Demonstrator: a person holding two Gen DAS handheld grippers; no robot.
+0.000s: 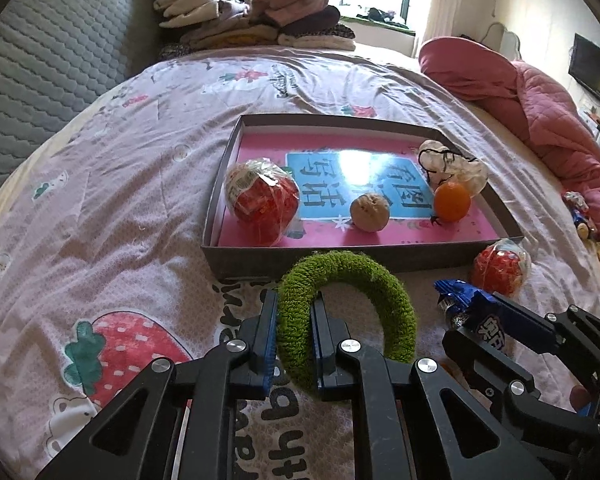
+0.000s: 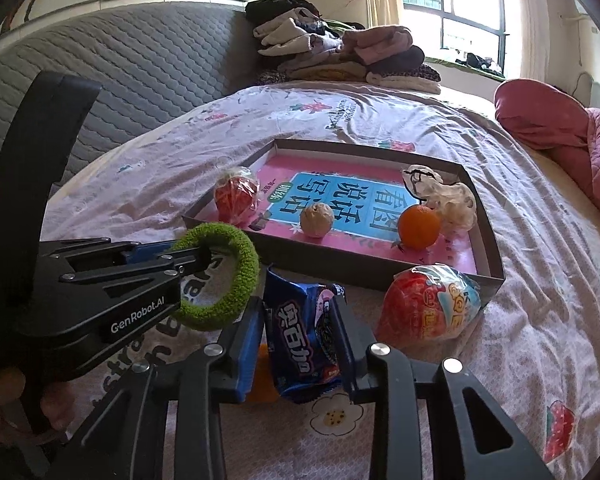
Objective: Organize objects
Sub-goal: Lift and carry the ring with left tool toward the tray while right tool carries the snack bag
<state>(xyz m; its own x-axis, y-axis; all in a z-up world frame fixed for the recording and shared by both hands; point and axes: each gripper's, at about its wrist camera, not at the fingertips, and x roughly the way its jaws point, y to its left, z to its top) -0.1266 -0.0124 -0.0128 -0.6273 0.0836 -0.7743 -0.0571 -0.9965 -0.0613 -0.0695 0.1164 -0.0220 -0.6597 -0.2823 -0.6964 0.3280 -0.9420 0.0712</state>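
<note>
On a bed spread with a strawberry-print pink quilt (image 1: 112, 200), the left gripper (image 1: 294, 320) was clamped on one side of a fuzzy green fabric ring (image 1: 380, 280), its jaws pinching the ring's band so the loop stood up just short of a shallow grey cardboard tray with a pink printed floor (image 1: 400, 126). Beside it, the right gripper (image 2: 298, 320) had a blue foil snack packet (image 2: 300, 344) between its pads, which appeared pressed against the wrapper's sides.

Inside the tray lay a red sweet-filled bag in clear wrap (image 1: 260, 204), a wrinkled tan walnut (image 1: 369, 213), a round orange fruit (image 1: 452, 201) and a crumpled white cloth (image 1: 452, 164); a second red wrapped bag (image 2: 428, 304) sat on the quilt just outside the near wall.

The job in hand looked like carrying both held items into the tray. Doing that well would mean lifting each clear of the near wall, aiming for bare pink floor between the walnut and the bag, and releasing low so nothing rolled.
</note>
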